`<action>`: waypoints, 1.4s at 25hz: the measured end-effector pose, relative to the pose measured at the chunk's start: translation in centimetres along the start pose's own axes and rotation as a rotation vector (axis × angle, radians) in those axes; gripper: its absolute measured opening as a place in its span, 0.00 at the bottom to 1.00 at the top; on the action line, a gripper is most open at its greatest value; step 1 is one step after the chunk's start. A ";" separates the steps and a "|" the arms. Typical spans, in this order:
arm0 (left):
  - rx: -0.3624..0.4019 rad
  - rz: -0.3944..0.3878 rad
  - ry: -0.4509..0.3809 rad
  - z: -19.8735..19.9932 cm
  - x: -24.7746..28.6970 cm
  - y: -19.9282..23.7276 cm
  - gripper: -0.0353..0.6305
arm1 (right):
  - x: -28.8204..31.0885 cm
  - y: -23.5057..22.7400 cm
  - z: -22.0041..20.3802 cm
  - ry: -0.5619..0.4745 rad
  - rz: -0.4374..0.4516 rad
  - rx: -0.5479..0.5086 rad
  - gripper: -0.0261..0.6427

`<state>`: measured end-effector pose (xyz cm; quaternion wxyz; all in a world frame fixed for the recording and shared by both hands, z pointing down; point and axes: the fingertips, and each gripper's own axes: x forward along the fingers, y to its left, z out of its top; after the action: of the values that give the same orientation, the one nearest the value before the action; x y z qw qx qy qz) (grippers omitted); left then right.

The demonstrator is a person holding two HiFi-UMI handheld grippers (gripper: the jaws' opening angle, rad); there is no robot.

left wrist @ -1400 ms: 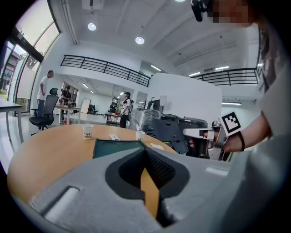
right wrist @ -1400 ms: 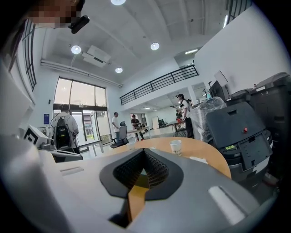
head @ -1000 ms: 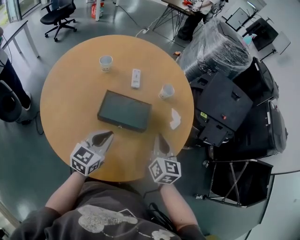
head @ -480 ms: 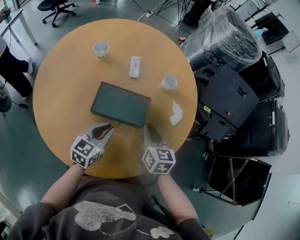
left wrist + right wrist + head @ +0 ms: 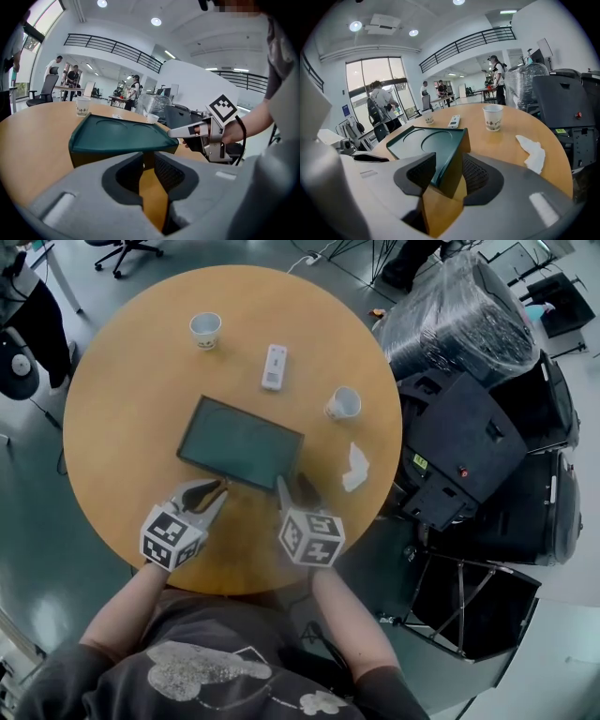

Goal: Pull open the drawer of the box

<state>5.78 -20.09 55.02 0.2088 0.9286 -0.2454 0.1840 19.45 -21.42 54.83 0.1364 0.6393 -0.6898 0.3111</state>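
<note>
So the box (image 5: 241,442) sits flat in the middle of the head view, drawer not out yet as far as I can tell, and honestly I can't make out the pull from here. My right gripper (image 5: 292,481) has just been opening and is now about as wide as it goes, with the box's lower right corner poking between the jaws, pads not pressing on it. My left gripper (image 5: 217,491) has just been opening too, only partway, with nothing but bare table (image 5: 131,409) in the gap and the box's near edge just beyond the tips. My worry is that the right one straddles a corner on the diagonal, so if I close there it'll probably skid off the angled faces. Or it could pinch drawer and shell together, which would lock the thing shut. Meanwhile the left holds nothing, so any tug without a proper brace likely drags the whole box toward the table's bottom edge instead of opening it. A sloppy swing on the right could also catch the tissue (image 5: 355,468) or the cup (image 5: 343,403) nearby.
</note>
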 end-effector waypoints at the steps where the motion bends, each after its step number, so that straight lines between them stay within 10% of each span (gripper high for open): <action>1: -0.004 0.000 -0.001 -0.1 0.2 0.2 0.15 | 0.3 -0.1 -0.1 0.009 -0.002 0.000 0.29; 14: -0.079 0.033 0.082 -2.2 1.6 0.8 0.31 | 0.8 0.2 -0.2 0.047 -0.003 0.012 0.19; 35: -0.246 0.156 0.130 -3.2 3.7 2.0 0.31 | 0.6 0.3 -0.1 -0.045 -0.004 0.025 0.19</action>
<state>6.93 -21.55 59.94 0.3214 0.8603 -0.3236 0.2279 19.08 -21.81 55.19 0.1137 0.6491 -0.6875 0.3050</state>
